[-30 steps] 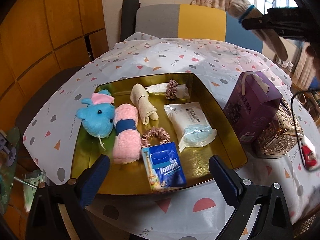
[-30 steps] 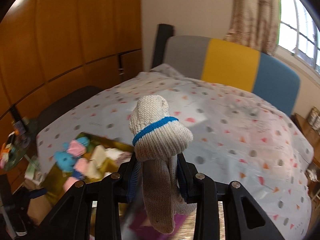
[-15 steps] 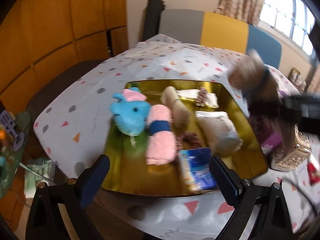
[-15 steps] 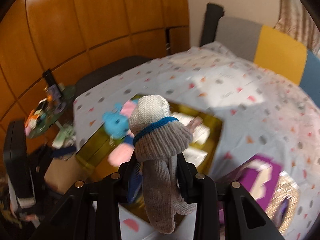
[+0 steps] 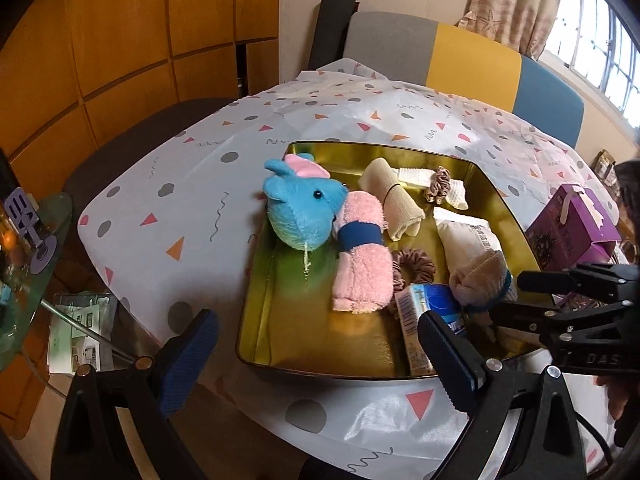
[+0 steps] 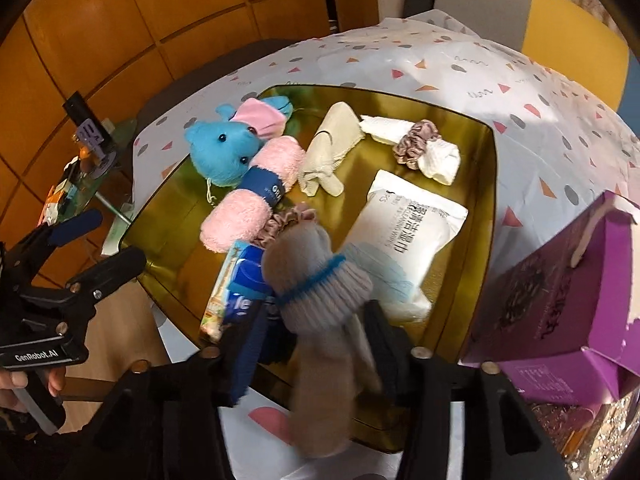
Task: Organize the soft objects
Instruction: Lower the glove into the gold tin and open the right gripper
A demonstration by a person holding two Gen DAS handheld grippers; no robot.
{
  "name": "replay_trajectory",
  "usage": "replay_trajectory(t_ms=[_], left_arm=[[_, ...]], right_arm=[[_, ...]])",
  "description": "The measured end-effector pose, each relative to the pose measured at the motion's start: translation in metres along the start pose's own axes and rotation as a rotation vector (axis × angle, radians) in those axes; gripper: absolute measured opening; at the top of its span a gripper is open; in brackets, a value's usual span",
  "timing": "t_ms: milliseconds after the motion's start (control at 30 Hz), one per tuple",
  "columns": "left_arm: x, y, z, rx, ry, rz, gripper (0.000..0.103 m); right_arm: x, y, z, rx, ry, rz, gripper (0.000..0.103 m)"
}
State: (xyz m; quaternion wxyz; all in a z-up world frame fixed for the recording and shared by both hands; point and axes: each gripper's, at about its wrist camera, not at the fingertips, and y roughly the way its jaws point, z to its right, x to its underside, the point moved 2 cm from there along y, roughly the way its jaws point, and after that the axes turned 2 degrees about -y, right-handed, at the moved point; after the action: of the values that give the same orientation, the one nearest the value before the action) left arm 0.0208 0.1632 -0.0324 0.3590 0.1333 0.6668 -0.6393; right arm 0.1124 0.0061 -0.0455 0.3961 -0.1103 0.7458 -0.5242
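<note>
A gold tray (image 5: 256, 320) (image 6: 486, 184) on the table holds a blue plush toy (image 5: 304, 216) (image 6: 224, 148), a pink rolled towel (image 5: 360, 256) (image 6: 252, 196), a beige cloth roll (image 5: 394, 200), scrunchies, a wipes pack (image 6: 404, 232) and a blue tissue pack (image 5: 416, 312) (image 6: 244, 288). My right gripper (image 6: 312, 332) (image 5: 516, 296) holds a grey knit sock with a blue band (image 6: 316, 280) (image 5: 478, 280) low over the tray's near right corner; its fingers look spread and blurred. My left gripper (image 5: 316, 344) is open and empty at the tray's near edge.
A purple gift box (image 5: 572, 224) (image 6: 560, 296) stands right of the tray beside a glittery item (image 6: 592, 436). A glass side table with clutter (image 5: 24, 248) sits at the left. A grey, yellow and blue chair (image 5: 460, 52) stands behind the table.
My right gripper swung from high above the table down to the tray's near right corner with the sock, and its fingers have spread. My left gripper shifted left and closer.
</note>
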Motion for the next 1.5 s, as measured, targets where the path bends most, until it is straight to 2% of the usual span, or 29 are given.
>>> replay_trajectory(t_ms=[200,233,267,300,433,567,767,1100,1367,1433,1500], left_arm=[[0.0,-0.001,0.005,0.011,0.007,0.002,0.1],[0.0,-0.002,0.005,0.011,0.007,0.003,0.1],[0.0,-0.003,0.006,0.012,0.009,0.005,0.1],[0.0,-0.004,0.008,0.01,0.016,0.009,0.1],[0.0,-0.007,0.012,0.008,0.037,0.015,0.1],[0.001,-0.009,0.017,0.016,0.05,0.015,0.101],[0.002,-0.009,0.021,0.023,0.061,0.015,0.101],[0.003,-0.013,0.027,0.031,0.084,0.021,0.101],[0.005,-0.018,0.039,0.039,0.12,0.026,0.102],[0.006,-0.019,0.043,0.041,0.131,0.029,0.102],[0.007,-0.02,0.047,0.042,0.142,0.03,0.103]], right_arm=[[0.003,-0.023,-0.008,0.012,-0.039,0.051,0.058],[0.003,-0.023,-0.01,0.019,-0.049,0.05,0.054],[0.004,-0.021,-0.01,0.024,-0.055,0.043,0.043],[0.005,-0.017,-0.01,0.027,-0.055,0.034,0.035],[0.004,0.001,-0.006,0.039,-0.034,0.015,0.034],[-0.002,0.012,0.002,0.116,-0.022,0.009,0.033],[-0.003,0.009,0.004,0.123,-0.008,0.027,0.033],[-0.002,-0.029,-0.01,0.174,-0.032,0.139,0.04],[0.008,-0.067,-0.001,0.226,0.0,0.216,0.044],[0.011,-0.078,0.005,0.24,0.016,0.239,0.048],[0.016,-0.089,0.012,0.253,0.033,0.262,0.061]])
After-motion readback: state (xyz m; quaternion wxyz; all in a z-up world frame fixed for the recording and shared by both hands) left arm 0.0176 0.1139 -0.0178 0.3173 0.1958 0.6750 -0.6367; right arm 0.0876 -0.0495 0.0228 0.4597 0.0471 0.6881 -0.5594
